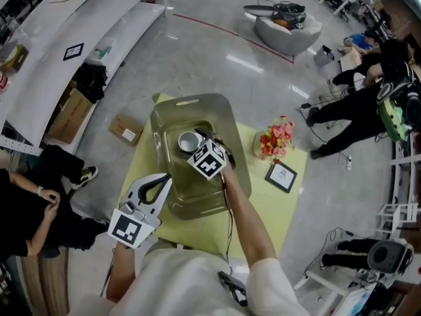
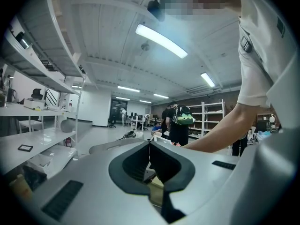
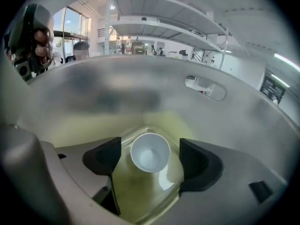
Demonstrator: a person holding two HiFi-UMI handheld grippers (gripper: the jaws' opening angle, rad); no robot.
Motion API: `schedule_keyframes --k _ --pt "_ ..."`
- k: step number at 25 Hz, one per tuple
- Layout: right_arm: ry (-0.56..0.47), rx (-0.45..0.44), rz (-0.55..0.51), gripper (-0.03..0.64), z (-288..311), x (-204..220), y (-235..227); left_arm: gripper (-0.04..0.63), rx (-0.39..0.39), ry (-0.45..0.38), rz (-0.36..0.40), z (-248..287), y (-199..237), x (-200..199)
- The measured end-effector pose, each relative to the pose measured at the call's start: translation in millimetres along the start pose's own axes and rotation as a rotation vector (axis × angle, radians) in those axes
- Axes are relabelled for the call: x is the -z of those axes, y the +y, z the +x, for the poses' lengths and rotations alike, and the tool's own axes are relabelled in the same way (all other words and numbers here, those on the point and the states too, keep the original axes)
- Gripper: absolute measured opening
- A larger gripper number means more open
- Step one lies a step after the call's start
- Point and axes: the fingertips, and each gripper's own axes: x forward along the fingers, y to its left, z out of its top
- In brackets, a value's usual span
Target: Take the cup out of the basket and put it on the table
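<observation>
Status: right gripper [image 3: 150, 162] spread over cup [image 1: 188, 141]
My jaws stand apart inside the basket [image 1: 223, 118]; the white cup sits upright on its floor between them, untouched. My left gripper [image 2: 149, 145], near left, is pressed together.

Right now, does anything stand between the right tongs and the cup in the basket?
Nothing visible does. The right tongs are open, reaching into the basket, and the cup stands upright straight ahead of their gap, untouched. Only the basket's wall rings it.
</observation>
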Motion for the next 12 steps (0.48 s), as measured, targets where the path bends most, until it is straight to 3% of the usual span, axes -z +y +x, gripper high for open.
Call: schedule_keyframes --k 12 --pt "0.052 -0.073 0.014 0.387 39 15 -3 0.009 -0.002 0.020 -0.002 8 6 6"
